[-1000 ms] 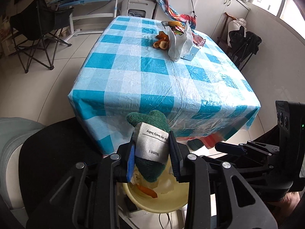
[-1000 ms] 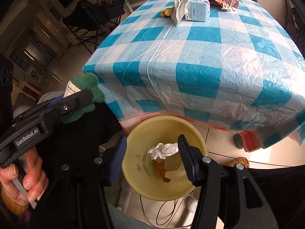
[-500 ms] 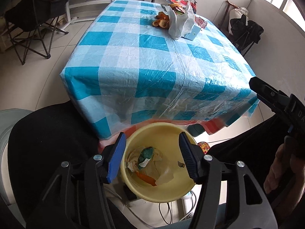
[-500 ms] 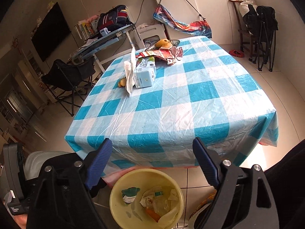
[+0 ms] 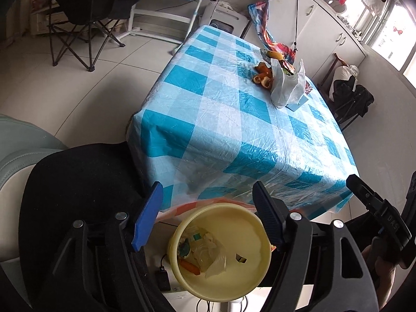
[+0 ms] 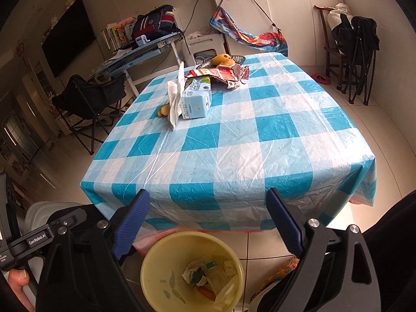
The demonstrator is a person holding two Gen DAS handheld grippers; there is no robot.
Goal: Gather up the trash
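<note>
Trash still on the counter (image 6: pixel 234 140) sits bunched at its far end, well apart from the yellow bin (image 6: pixel 156 267) below the near edge: a milk carton (image 6: pixel 196 98), a white plastic bag (image 5: pixel 287 85), orange peels (image 5: pixel 262 76) and torn red wrappers (image 6: pixel 221 74). A second ago the left claw (image 5: pixel 208 214) was clenched on a green stuffed toy above the bin; now its jaws stand wide apart with nothing between them, and the toy (image 5: pixel 184 247) lies inside the bin among crumpled paper. The right claw (image 6: pixel 208 221) is likewise spread and empty. That item looks done; next likely comes a reach to the far pile
</note>
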